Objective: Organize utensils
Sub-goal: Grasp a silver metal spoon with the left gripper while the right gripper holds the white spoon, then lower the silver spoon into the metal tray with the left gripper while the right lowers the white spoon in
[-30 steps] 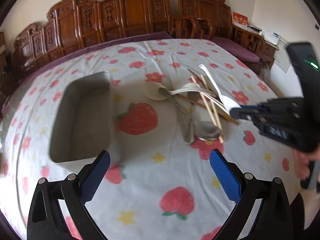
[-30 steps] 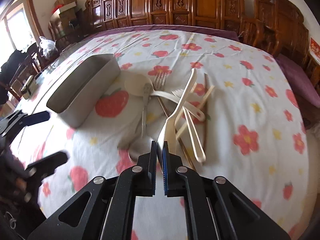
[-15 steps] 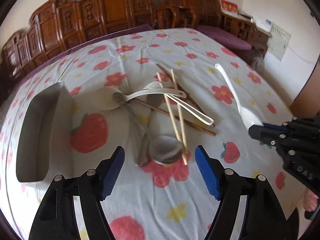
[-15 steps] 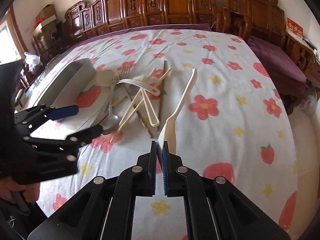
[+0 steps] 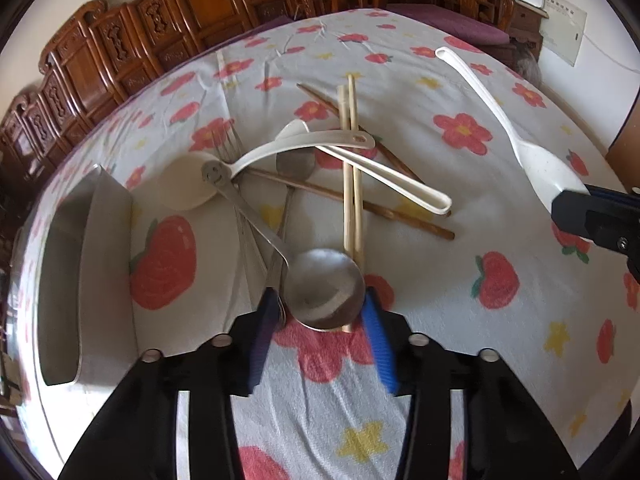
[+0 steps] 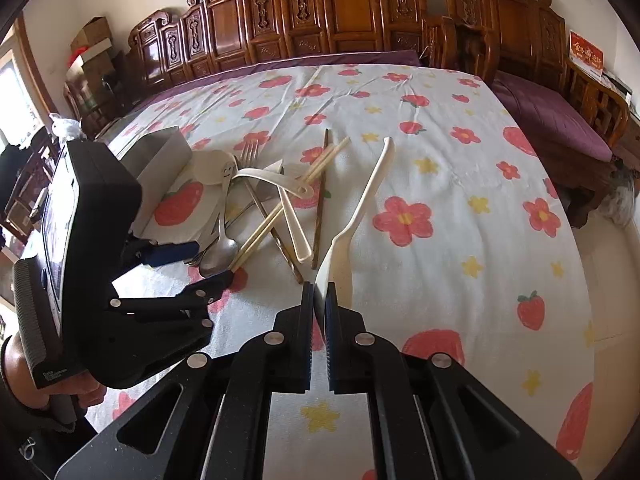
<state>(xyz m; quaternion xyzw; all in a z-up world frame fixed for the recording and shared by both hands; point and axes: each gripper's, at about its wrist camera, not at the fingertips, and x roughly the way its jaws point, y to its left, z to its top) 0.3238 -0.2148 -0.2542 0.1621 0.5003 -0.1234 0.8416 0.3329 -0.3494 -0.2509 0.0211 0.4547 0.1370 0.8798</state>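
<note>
Your left tool [image 5: 320,312] has just been closing w/ the bowl of the metal spoon [image 5: 324,288] between its pads; whether both pads press on it yet you can't tell from here. Your right tool [image 6: 319,300] is clamped narrow on the bowl end of the white serving spoon [image 6: 360,208], handle pointing away over the bench [image 5: 460,320].

Risks, as judgement:

- Pale chopsticks [image 5: 352,168] lie w/ their near tips against the metal spoon's bowl, right by the right-hand pad. Close there and you may pinch a tip too, or flick the pair across the cloth.
- The metal spoon's handle runs up under the white ladle [image 5: 280,148] and beside the fork [image 5: 234,148]. Lift fast and it likely drags the pile, scattering the dark chopsticks [image 5: 360,200].
- Round, slick bowl gripped across its width: could squirt out or rotate in the pads. A grip nearer the neck looks safer.
- White serving spoon is held at one end only, so the long handle may swing and hit the pile if you turn toward the metal tray [image 5: 68,272].
- Tray sits at far left, empty as far as visible; both tools heading there together may collide.
</note>
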